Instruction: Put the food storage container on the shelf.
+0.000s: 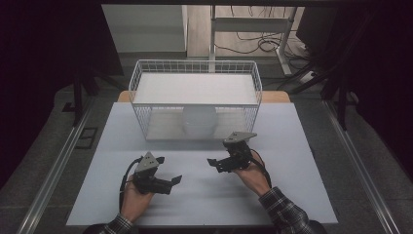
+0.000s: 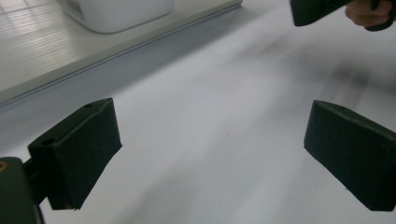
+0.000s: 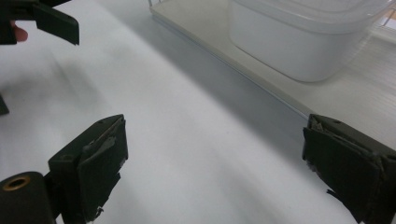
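White wire basket (image 1: 141, 92) stands at the far middle of the bench (image 1: 292, 161), its open side facing the person. It has two levels: a white upper shelf (image 1: 195, 87), bare on top, and a lower floor panel (image 3: 205, 23) resting on the bench.

On the lower level sits one white plastic tub (image 1: 199, 120), round-cornered, translucent, roughly centred under the shelf and set close to the front edge. The right gripper view shows its lid (image 3: 317, 11) on, the rim overhanging the body. What is inside the tub cannot be made out through the cloudy wall.

Left tongs (image 1: 171, 180) held low over the near left part of the bench, pointing toward the middle; in the left gripper view the two black pads stand wide apart with bare bench between them. They grip nothing.

Right tongs (image 1: 215, 163) are just in front of the basket, a little right of the tub, pointing left toward the other hand. Pads spread wide, nothing between them, clear of the tub. The two pairs of tongs face each other, near but apart.
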A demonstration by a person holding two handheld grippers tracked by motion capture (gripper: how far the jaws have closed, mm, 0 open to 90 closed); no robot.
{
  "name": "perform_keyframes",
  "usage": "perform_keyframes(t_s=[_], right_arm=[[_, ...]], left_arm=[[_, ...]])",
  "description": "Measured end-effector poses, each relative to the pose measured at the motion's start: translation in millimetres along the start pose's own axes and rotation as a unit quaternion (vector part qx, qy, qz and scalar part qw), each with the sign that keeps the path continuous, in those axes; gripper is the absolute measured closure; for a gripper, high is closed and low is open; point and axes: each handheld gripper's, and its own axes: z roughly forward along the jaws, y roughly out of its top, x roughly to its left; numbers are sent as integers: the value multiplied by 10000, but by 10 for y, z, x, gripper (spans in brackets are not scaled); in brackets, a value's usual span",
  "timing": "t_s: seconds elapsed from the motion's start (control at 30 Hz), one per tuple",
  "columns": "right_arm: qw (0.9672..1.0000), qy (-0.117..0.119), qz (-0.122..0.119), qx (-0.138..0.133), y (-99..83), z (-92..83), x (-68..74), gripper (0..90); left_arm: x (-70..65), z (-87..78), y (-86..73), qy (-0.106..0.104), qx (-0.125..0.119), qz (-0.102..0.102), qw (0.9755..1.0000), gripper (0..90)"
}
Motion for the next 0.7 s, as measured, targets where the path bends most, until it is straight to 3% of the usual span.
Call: perform_keyframes(t_s=[0.33, 0.7], right_arm=[[9999, -92, -12, -63, -121, -225, 5, 51], [9991, -380, -110, -163, -342, -528, 10, 51]], left_arm=[[15, -127, -48, 66, 0, -55, 10000, 37], [52, -318, -140, 207, -44, -169, 9996, 38]])
